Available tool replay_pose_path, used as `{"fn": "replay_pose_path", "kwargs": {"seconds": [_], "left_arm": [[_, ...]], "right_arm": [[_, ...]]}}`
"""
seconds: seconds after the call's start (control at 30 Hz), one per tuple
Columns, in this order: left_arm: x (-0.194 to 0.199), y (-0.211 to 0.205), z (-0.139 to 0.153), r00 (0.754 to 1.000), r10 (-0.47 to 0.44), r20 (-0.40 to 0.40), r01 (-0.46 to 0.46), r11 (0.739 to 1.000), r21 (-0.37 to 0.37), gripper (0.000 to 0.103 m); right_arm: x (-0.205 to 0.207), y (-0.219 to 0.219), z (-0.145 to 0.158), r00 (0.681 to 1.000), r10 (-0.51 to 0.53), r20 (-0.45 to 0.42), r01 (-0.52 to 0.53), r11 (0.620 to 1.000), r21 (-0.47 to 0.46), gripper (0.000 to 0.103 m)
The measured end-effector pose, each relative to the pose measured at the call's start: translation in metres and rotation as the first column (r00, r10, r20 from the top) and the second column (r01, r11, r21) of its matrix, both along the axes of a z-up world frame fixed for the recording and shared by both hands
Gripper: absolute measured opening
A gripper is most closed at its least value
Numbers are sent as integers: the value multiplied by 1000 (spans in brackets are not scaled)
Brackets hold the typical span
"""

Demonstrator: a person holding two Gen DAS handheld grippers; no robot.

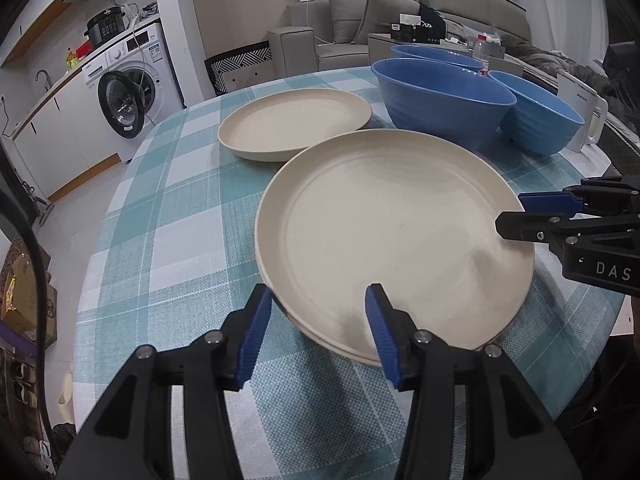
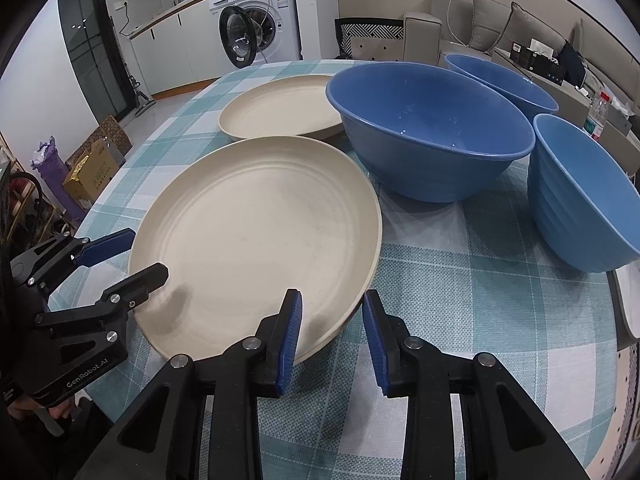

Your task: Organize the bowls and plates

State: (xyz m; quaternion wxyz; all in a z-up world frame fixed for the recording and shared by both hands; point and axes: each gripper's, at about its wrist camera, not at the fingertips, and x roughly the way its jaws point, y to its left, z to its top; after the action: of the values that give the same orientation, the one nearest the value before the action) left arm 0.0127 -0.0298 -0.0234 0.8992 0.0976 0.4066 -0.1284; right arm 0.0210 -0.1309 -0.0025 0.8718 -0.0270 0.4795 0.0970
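A large cream plate (image 1: 392, 232) (image 2: 256, 232) lies nearest on the checked tablecloth (image 1: 168, 220); a second rim shows just under it. My left gripper (image 1: 318, 312) (image 2: 148, 253) straddles its near rim, open, with the pads clear of the plate. My right gripper (image 2: 332, 320) (image 1: 510, 213) straddles the rim on the other side, also open, one finger over the plate and one outside. Another cream plate (image 1: 292, 120) (image 2: 280, 108) sits farther back. Three blue bowls stand beyond: a big one (image 1: 440, 108) (image 2: 432, 132), one to its right (image 1: 540, 120) (image 2: 580, 200), one behind (image 1: 436, 56) (image 2: 500, 76).
A white jug (image 1: 580, 120) stands at the table's right edge and a water bottle (image 2: 598, 116) behind the bowls. The round table's edge curves close on the left. A washing machine (image 1: 132, 92) and a sofa (image 1: 360, 20) stand beyond.
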Motion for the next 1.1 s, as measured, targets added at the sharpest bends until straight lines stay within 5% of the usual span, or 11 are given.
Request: {"fn": "replay_pose_path", "kwargs": {"seconds": [0.27,0.4,0.53,0.77,1.1], "left_arm": [[3,5,1,1000,3,-23,-5,999,-47,54],[6,10,6,999,26,-19,-27,997,-71,55],[5,15,13,999,50,10,-50,995,-82,76],[10,26,20,997,71,17,-68,988,-138,93],[29,59,22,985,171,-14,-170,964,-204,100]], "right_arm": [[0,-4,6,1000,-9,16,9,1000,25,50],[0,-6,12,1000,-12,24,10,997,71,72],[1,-3,21,999,0,47,-5,996,87,82],[10,9,29,996,12,86,-21,994,110,94],[32,26,33,993,47,106,-62,987,145,100]]}}
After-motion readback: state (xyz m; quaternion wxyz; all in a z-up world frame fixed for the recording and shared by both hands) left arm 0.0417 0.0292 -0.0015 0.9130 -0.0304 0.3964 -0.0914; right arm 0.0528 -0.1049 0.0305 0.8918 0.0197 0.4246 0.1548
